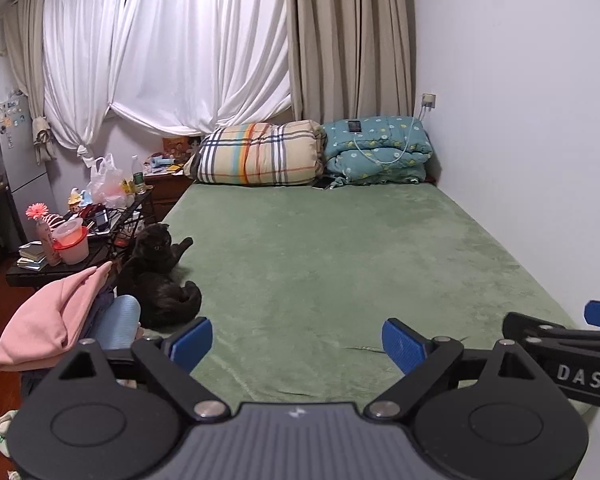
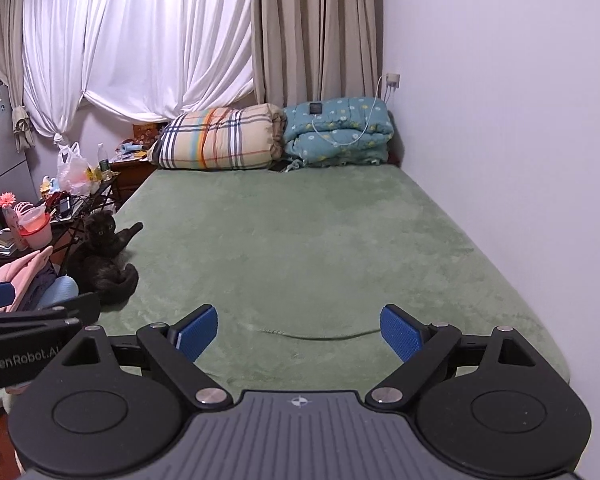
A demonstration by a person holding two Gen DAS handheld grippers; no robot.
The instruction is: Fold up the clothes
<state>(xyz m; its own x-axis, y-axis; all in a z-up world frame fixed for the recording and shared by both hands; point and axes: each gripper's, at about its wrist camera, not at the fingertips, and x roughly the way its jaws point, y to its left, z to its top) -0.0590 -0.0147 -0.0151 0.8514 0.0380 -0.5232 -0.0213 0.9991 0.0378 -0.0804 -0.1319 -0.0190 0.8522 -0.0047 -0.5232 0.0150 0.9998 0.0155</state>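
Clothes (image 1: 52, 320) are seen stacked in a pile at the left edge of the bed (image 1: 340, 260), with a pink garment (image 1: 44, 316) on top and darker and pale blue pieces beneath it; in the right wrist view the same pile (image 2: 24, 280) is found at the far left, partly hidden behind the other tool. The left tool (image 1: 298, 344) is held over the near end of the green bed cover with its blue pads (image 1: 192, 340) set wide apart and nothing between them. The right tool (image 2: 298, 334) is likewise spread wide and empty above the cover, where a shallow crease (image 2: 312, 336) is seen in the fabric between its pads. Neither tool is touching the pile. A black cat (image 1: 160, 280) is lying on the bed just beside the clothes. At the far end of the bed a plaid rolled quilt (image 1: 260, 152) and a teal folded quilt (image 1: 376, 148) are set side by side against the curtains (image 1: 204, 40), with a phone (image 1: 355, 125) and a white cable resting on the teal one. A cluttered bench (image 1: 80, 240) stands beside the bed on the left.
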